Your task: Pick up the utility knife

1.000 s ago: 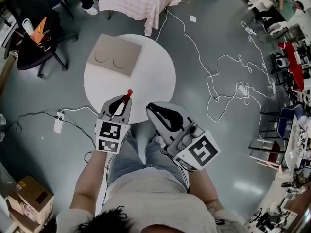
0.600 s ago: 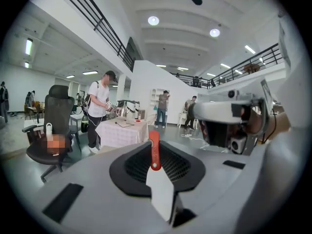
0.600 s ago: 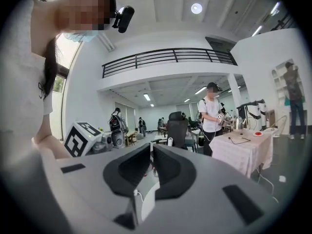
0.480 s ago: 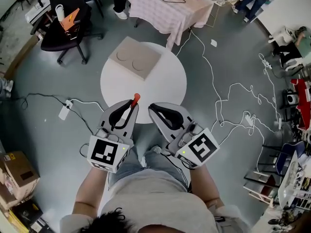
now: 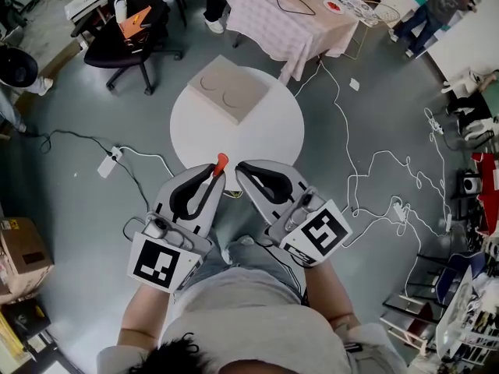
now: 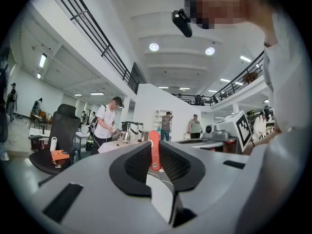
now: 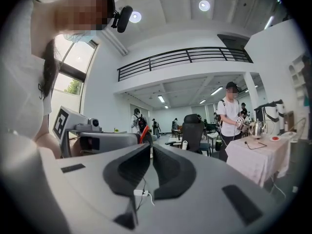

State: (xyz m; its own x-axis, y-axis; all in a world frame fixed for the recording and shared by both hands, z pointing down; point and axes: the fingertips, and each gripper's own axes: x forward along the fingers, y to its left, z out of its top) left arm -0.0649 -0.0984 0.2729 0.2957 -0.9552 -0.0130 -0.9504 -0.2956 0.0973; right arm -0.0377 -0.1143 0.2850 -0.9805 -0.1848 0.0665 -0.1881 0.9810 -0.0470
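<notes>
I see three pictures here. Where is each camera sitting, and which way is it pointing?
Head view: on the person's head, facing steeply down at the round white table; their shirt, the left gripper and right gripper show.
Left gripper view: on the left gripper, looking along its jaws, shut on the utility knife, into the hall; shirt at right.
Right gripper view: on the right gripper, along its shut, empty jaws, into the hall; shirt at left.
Shared: both gripper views catch the black office chair.
</notes>
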